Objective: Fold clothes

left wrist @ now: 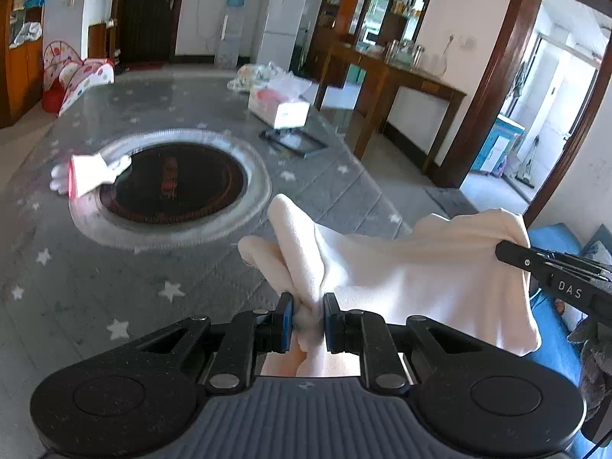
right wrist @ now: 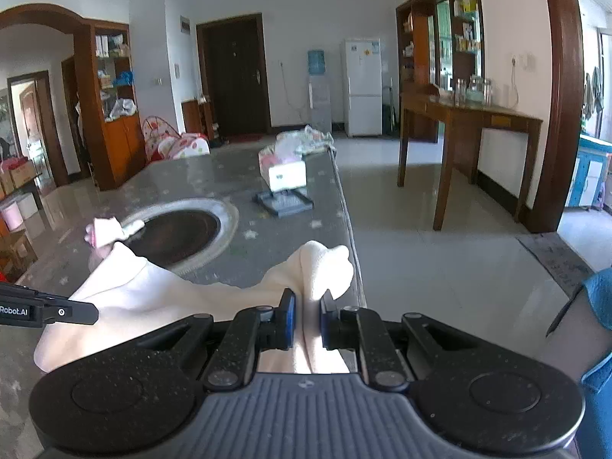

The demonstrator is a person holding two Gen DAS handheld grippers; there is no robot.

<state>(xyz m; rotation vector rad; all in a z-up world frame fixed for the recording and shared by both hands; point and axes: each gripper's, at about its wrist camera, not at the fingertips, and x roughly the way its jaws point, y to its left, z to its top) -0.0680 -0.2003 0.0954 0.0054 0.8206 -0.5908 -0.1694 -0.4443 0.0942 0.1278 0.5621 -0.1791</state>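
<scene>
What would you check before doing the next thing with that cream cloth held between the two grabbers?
1. Left gripper jaws closed on the cloth: ok, fabric is bunched between them.
2. Right gripper jaws closed on the cloth: ok, a fold is pinched there.
3. Cloth spread between the two grips: not ok, it sags and is crumpled.
4. Cloth lifted off the table: cannot tell, its lower edge is hidden.
5. Bare table ahead to lay it on: ok, the starred top before the round burner shows nothing on it.
6. Small folded piece out of the way: ok, it lies apart at the burner's far left rim.
</scene>
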